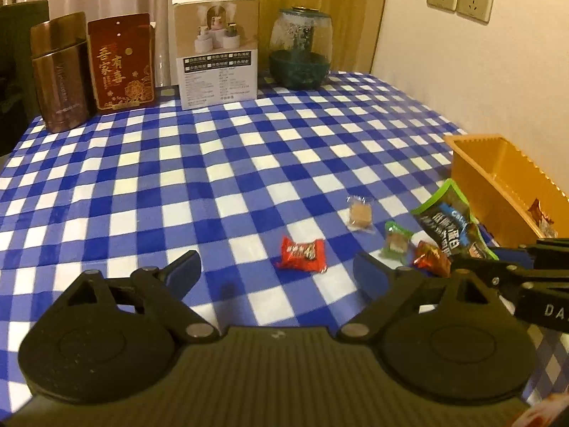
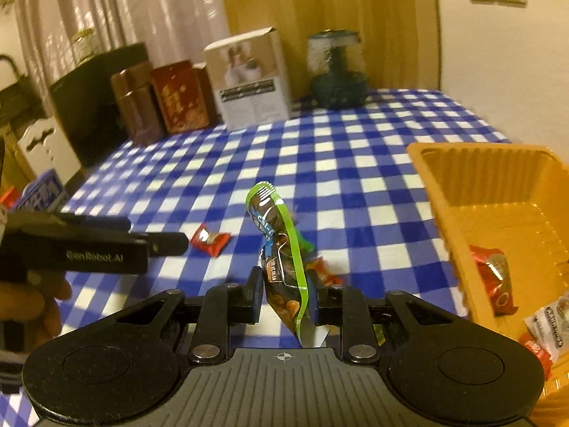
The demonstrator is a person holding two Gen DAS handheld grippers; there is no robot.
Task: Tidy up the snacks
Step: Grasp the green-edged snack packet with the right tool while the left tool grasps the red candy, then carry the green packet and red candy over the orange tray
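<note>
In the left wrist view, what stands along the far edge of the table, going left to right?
Brown metal canister → red gift box → white product box → glass jar with green filling.

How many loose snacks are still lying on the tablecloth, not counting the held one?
4: red candy ahead of the left tongs, tan cube beyond it, green-wrapped piece, orange one beside it. Others may be hidden.

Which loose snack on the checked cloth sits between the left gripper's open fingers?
The red-wrapped candy, lying flat between the left gripper's open fingers. The clear-wrapped tan cube and green-wrapped sweet lie off to its right.
</note>
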